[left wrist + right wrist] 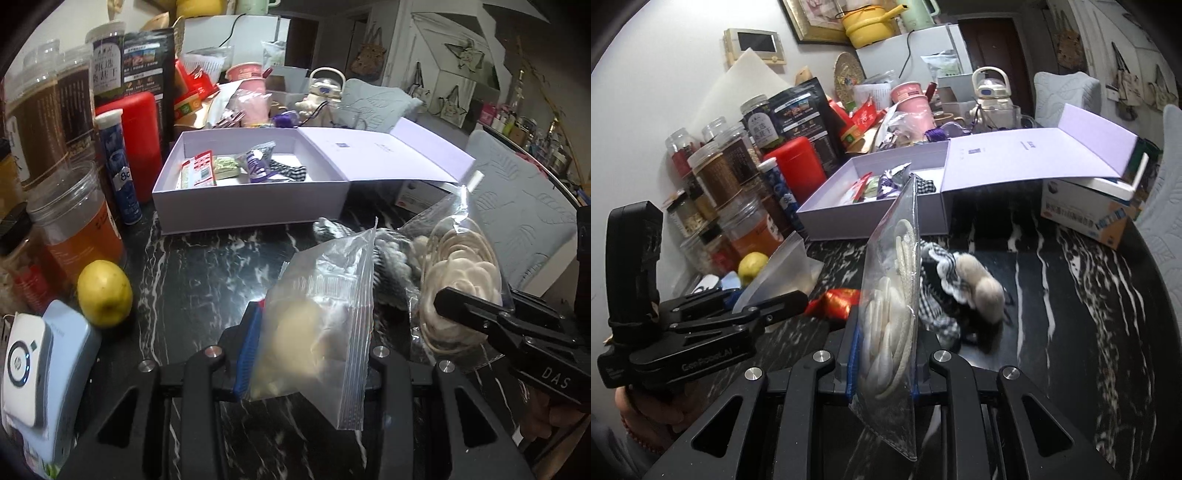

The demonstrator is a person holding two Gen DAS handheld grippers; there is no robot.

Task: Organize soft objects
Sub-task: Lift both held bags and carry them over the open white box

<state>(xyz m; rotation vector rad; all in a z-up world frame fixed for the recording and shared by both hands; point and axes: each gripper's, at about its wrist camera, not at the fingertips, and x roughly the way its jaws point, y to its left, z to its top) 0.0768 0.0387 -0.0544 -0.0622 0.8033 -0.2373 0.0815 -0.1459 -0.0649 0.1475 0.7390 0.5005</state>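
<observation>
Left gripper (306, 354): jaws pinching a clear zip bag (317, 325) with a pale soft lump inside, gripped at the bag's lower part, bag standing up in the lower centre of the left view. Right gripper (882, 365): jaws pinching a second clear bag (890, 317) of white round pads and coiled cord, held on edge so it reads as a thin upright sheet in the lower centre of the right view. Both bags hang clear of the dark marble table (207, 266), so I'd say they are mid-carry, not resting.

Likely target: the open lilac box (251, 199), upper centre of both views, lid folded back to the right. It already holds small packets and a checked cloth (291, 171), with free floor on its right side.

Left on the table just beyond the bags: a checked fabric piece with beige pompoms (975, 284), and a red-gold wrapper (838, 301) to its left. Jars and a lemon (105, 293) crowd the left edge; keep the left bag off them.
</observation>
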